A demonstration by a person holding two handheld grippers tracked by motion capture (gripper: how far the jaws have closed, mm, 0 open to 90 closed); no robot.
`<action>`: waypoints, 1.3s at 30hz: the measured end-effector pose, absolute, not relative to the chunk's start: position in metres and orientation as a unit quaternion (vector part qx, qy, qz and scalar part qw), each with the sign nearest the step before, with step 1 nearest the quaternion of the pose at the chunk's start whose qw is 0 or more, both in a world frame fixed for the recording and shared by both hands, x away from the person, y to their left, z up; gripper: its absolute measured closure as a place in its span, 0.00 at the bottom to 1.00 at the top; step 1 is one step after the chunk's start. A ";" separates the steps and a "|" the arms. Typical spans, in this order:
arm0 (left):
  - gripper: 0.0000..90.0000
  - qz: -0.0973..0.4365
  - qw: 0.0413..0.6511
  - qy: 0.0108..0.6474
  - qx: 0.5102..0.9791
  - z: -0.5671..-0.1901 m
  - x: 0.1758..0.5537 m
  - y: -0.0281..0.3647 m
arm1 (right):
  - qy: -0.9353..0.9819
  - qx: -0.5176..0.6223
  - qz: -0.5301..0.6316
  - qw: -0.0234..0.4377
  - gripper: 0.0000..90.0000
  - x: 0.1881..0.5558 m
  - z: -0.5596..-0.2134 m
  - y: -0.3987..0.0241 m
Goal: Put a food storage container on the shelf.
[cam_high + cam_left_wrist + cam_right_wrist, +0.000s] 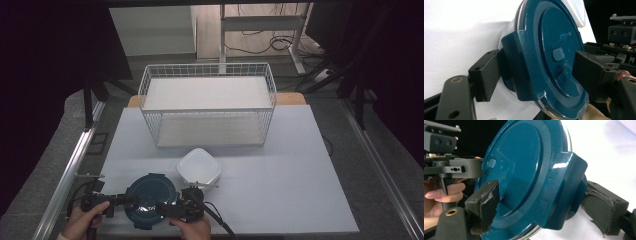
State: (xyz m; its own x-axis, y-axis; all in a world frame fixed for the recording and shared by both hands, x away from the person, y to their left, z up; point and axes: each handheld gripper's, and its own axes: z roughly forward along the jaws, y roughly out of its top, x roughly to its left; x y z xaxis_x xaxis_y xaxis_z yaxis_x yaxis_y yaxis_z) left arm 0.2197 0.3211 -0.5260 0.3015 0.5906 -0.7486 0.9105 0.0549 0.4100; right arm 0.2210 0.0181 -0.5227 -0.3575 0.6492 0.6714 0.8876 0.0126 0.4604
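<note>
Each gripper, left (131, 201) and right (161, 208), clamped an opposite latch of the teal lid (150, 199), likely to unclip it

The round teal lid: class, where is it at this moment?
In the high view the round teal lid sits at the table's near edge, left of centre, between the left gripper and right gripper, just near-left of the white square container.

teal lid (549, 60) cut off at top and bottom edges, container beneath it mostly hidden
</note>
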 end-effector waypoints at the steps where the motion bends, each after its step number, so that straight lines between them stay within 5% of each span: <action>1: 0.27 -0.177 0.457 0.566 0.664 -0.527 0.220 0.321 | -0.697 -0.551 -0.436 0.141 0.21 0.221 -0.523 0.019; 7: 0.23 -0.192 0.447 0.569 0.663 -0.533 0.221 0.315 | -0.687 -0.562 -0.436 0.148 0.25 0.221 -0.524 0.019; 10: 0.32 -0.184 0.450 0.581 0.652 -0.529 0.220 0.318 | -0.673 -0.577 -0.434 0.161 0.32 0.222 -0.522 0.014; 22: 0.36 -0.173 0.447 0.595 0.646 -0.521 0.214 0.317 | -0.643 -0.602 -0.439 0.176 0.42 0.218 -0.518 0.008; 39: 0.39 -0.154 0.460 0.589 0.647 -0.500 0.208 0.316 | -0.645 -0.593 -0.455 0.159 0.45 0.214 -0.499 0.006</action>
State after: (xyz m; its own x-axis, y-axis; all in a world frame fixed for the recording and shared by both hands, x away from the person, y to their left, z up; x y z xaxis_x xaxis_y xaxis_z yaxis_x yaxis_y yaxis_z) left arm 0.2083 0.3159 -0.4997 0.2591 0.6202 -0.7404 0.9030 0.1164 0.4135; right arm 0.2143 0.0057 -0.4993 -0.2461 0.6210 0.7442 0.9098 -0.1168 0.3983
